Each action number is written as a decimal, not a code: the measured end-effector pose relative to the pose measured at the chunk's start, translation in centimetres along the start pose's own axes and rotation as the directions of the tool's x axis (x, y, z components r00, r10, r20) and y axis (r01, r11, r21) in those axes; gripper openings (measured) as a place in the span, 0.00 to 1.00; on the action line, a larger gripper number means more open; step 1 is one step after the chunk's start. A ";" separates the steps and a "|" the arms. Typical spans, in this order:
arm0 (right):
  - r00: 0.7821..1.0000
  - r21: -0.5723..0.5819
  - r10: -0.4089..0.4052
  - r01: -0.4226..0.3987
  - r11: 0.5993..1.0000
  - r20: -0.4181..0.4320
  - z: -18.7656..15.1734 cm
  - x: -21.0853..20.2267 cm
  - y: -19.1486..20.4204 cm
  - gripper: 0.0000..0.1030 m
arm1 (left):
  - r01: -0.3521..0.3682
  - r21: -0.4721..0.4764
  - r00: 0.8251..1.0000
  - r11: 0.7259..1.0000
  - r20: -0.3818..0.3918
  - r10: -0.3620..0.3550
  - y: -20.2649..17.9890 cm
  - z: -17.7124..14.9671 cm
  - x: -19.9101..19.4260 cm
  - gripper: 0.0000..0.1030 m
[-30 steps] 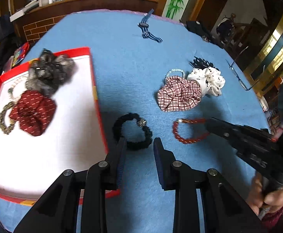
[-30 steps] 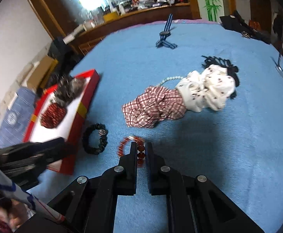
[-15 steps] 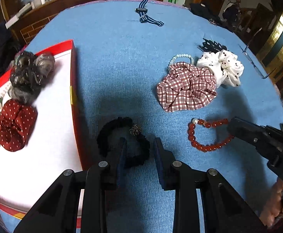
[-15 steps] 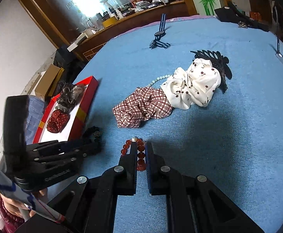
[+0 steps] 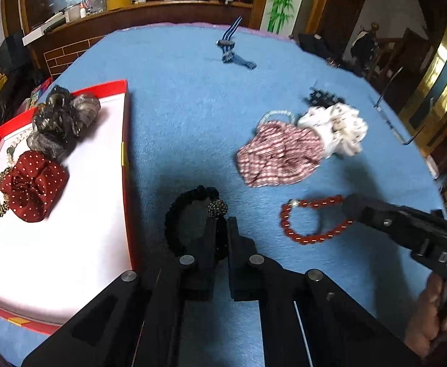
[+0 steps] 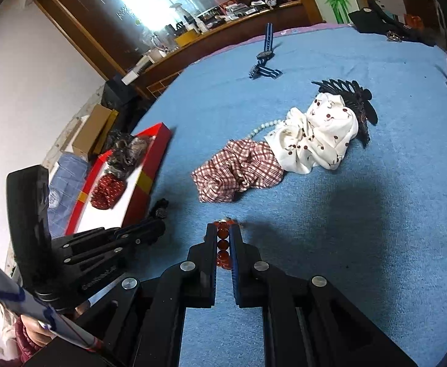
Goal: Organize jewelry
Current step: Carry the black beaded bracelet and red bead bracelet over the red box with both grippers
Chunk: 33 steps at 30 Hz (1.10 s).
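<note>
My left gripper (image 5: 222, 223) is shut on the black braided bracelet (image 5: 186, 205), which has a sparkly bead and lies on the blue cloth beside the red tray (image 5: 125, 159). My right gripper (image 6: 223, 229) is shut on the red bead bracelet (image 6: 223, 244); the bracelet also shows in the left wrist view (image 5: 303, 223), with the right gripper's tip (image 5: 355, 208) on its right side. The tray's white floor holds a red dotted scrunchie (image 5: 33, 183), a grey-black scrunchie (image 5: 61, 122) and chain pieces.
A plaid scrunchie (image 5: 278, 159), a white dotted scrunchie (image 5: 336, 128), a pearl bracelet (image 5: 275, 114) and a black hair comb (image 6: 355, 94) lie together further off. A striped watch strap (image 5: 232, 52) lies far back. Glasses (image 5: 398, 128) lie at the right edge.
My left gripper has closed its jaws on the black bracelet; they were open half a second ago. My right gripper stays shut on the red bracelet.
</note>
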State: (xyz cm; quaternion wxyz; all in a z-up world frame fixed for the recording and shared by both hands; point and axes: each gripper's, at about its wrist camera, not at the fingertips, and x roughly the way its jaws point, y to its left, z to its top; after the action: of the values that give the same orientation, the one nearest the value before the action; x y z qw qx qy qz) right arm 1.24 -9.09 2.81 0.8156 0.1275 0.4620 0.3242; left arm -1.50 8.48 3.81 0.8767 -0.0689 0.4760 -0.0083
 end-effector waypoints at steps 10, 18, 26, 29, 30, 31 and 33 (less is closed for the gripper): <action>0.999 0.014 0.021 -0.021 1.000 0.036 -0.2 -2.7 0.5 0.08 | 0.040 0.031 0.997 0.999 0.065 -0.042 -2.1 -0.4 -3.2 0.05; 0.998 -0.009 -0.010 0.011 1.000 0.062 -0.6 -4.5 2.6 0.08 | 0.036 0.046 0.995 0.998 0.095 -0.040 -1.8 -1.5 -5.0 0.05; 0.997 -0.054 -0.033 0.037 0.998 0.076 -1.0 -4.9 5.1 0.08 | -0.023 0.040 0.988 0.999 0.155 0.017 -0.7 -2.4 -6.6 0.05; 0.997 -0.068 -0.039 0.044 0.997 0.074 -1.2 -4.8 6.1 0.08 | -0.041 0.032 0.984 0.999 0.174 0.034 -0.1 -2.6 -7.1 0.05; 0.996 -0.073 -0.041 0.046 0.996 0.074 -1.2 -4.8 6.3 0.08 | -0.047 0.030 0.983 0.998 0.181 0.041 0.1 -2.7 -7.2 0.05; 0.996 -0.078 -0.043 0.049 0.996 0.075 -1.3 -4.8 6.6 0.08 | -0.052 0.027 0.981 0.998 0.187 0.046 0.2 -2.8 -7.3 0.05; 0.996 -0.088 -0.048 0.054 0.995 0.078 -1.4 -4.8 7.2 0.08 | -0.066 0.025 0.978 0.997 0.201 0.060 0.5 -3.0 -7.5 0.05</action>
State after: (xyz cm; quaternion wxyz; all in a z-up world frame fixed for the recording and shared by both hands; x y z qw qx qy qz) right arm -4.64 -6.89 8.92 0.8455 0.0912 0.4187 0.3186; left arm -8.15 9.20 8.40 0.9210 -0.0402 0.3870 0.0189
